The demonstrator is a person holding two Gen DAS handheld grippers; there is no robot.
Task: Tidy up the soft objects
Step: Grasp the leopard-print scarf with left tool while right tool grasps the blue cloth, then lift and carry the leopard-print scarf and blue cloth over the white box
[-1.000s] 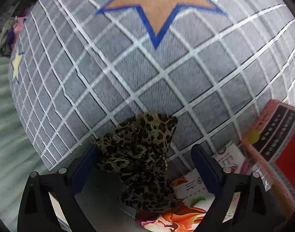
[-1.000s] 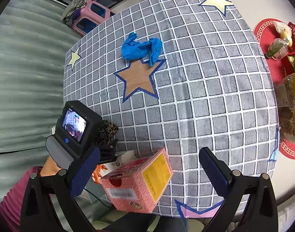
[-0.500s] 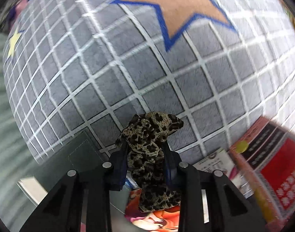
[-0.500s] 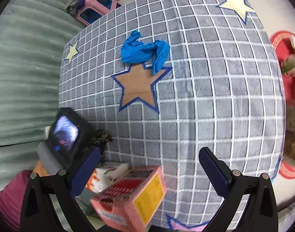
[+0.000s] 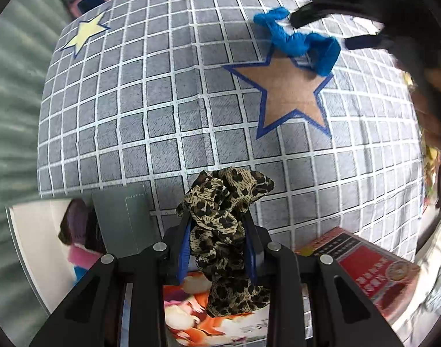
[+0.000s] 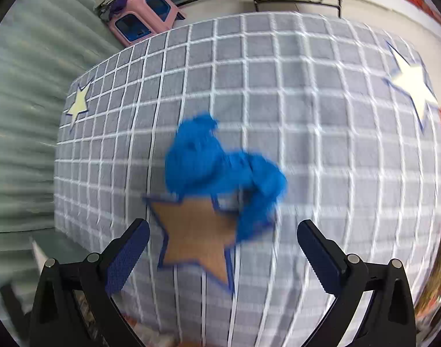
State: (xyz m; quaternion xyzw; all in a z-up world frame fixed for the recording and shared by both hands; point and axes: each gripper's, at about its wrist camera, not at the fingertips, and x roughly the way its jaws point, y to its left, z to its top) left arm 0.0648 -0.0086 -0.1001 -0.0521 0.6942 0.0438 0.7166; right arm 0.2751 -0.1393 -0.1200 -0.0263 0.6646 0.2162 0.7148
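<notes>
My left gripper (image 5: 217,231) is shut on a leopard-print cloth (image 5: 223,211), held above the near edge of the checked table (image 5: 133,101). A crumpled blue cloth (image 5: 301,43) lies at the top of the brown star (image 5: 290,89); in the right wrist view the blue cloth (image 6: 220,170) sits just ahead of my right gripper (image 6: 220,248), which is open and empty above the brown star (image 6: 197,231). The right gripper shows as a dark blur in the left wrist view (image 5: 394,29).
A red-and-pink box (image 5: 365,266) stands at the table's near right edge. A colourful printed pack (image 5: 197,312) and a grey-green pouch (image 5: 122,219) lie below my left gripper. A pink stool (image 6: 145,20) stands beyond the table. Red mats with items sit far right.
My left gripper closed on the leopard cloth and lifted it back. My right gripper moved forward over the table toward the blue cloth, still open.
</notes>
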